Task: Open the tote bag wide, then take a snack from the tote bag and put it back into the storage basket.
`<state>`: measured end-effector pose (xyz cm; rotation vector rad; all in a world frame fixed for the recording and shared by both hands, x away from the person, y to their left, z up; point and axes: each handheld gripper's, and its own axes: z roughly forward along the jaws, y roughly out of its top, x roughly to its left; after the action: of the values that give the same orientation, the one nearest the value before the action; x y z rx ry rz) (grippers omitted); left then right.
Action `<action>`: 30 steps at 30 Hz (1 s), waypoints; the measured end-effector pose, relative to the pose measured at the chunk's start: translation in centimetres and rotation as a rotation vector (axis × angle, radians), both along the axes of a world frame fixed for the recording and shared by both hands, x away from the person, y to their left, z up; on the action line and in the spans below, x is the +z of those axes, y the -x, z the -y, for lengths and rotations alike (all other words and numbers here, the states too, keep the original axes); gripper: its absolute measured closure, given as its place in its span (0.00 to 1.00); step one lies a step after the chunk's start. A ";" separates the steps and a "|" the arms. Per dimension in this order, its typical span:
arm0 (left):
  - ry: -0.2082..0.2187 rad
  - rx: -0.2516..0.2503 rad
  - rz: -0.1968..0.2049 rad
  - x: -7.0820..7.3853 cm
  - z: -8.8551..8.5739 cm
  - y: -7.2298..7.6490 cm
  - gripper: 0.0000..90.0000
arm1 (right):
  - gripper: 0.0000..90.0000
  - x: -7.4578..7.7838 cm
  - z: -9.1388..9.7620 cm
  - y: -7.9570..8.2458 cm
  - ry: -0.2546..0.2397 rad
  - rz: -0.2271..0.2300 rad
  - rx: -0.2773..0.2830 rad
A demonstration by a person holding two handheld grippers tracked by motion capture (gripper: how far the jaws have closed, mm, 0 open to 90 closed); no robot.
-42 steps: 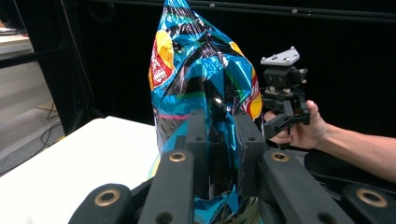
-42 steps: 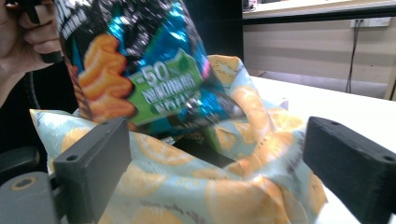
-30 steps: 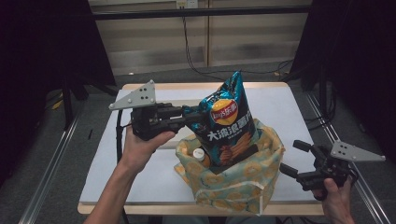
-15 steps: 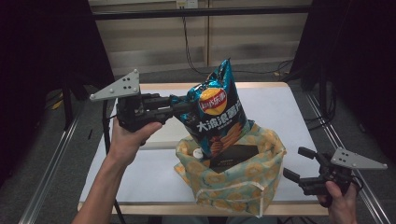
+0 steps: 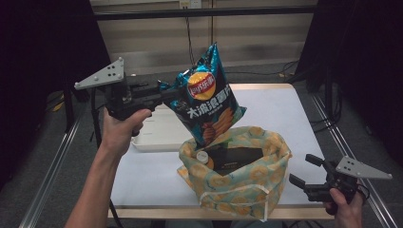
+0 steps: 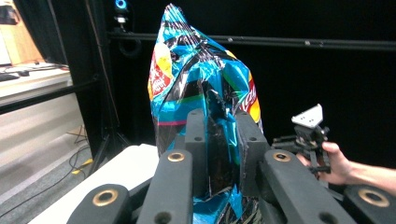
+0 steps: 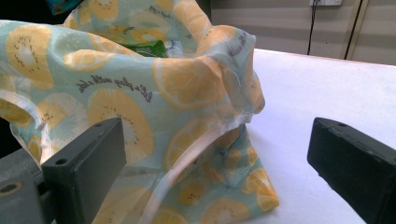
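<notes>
A blue chip bag (image 5: 206, 107) hangs in the air above a lemon-patterned tote bag (image 5: 237, 183), with its lower corner just over the tote's opening. My left gripper (image 5: 166, 95) is shut on the chip bag's left edge, and in the left gripper view the jaws (image 6: 222, 135) pinch the crumpled foil of the chip bag (image 6: 201, 84). At the table's front right corner my right gripper (image 5: 300, 169) stands open beside the tote. In the right gripper view its open jaws (image 7: 215, 144) frame the tote bag (image 7: 140, 93) without touching it.
Inside the tote stand a bottle with a white cap (image 5: 202, 156) and a dark box (image 5: 237, 156). A white tray (image 5: 157, 135) lies on the white table (image 5: 285, 109) left of the tote. Metal rails run along both sides of the table.
My left gripper has lifted the chip bag up and to the left, out of the tote. The right gripper has sunk slightly at the front right corner.
</notes>
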<state>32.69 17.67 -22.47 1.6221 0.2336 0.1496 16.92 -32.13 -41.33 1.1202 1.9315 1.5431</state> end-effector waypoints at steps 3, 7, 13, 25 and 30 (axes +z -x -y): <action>-0.003 0.018 -0.005 0.0 -0.6 -0.7 0.88 | 0.04 0.0 0.1 0.0 -0.004 0.006 -0.001; -0.010 0.043 0.001 -0.2 -1.2 -1.2 0.87 | 0.04 -0.3 0.1 0.2 -0.005 0.000 0.003; -0.017 0.070 -0.007 -0.2 -2.1 -1.7 0.87 | 0.04 -0.6 0.2 0.6 -0.004 -0.006 0.006; -0.037 0.170 -0.026 -0.9 -5.0 -3.8 0.87 | 0.04 -0.8 0.0 0.4 0.004 -0.012 0.013; -0.072 0.201 -0.026 -1.5 -5.7 -4.9 0.87 | 0.04 -0.8 0.2 0.3 0.000 -0.004 0.009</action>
<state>37.61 23.40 -23.97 1.6713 0.4154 0.2937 16.58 -32.32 -42.15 1.1166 1.9414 1.5468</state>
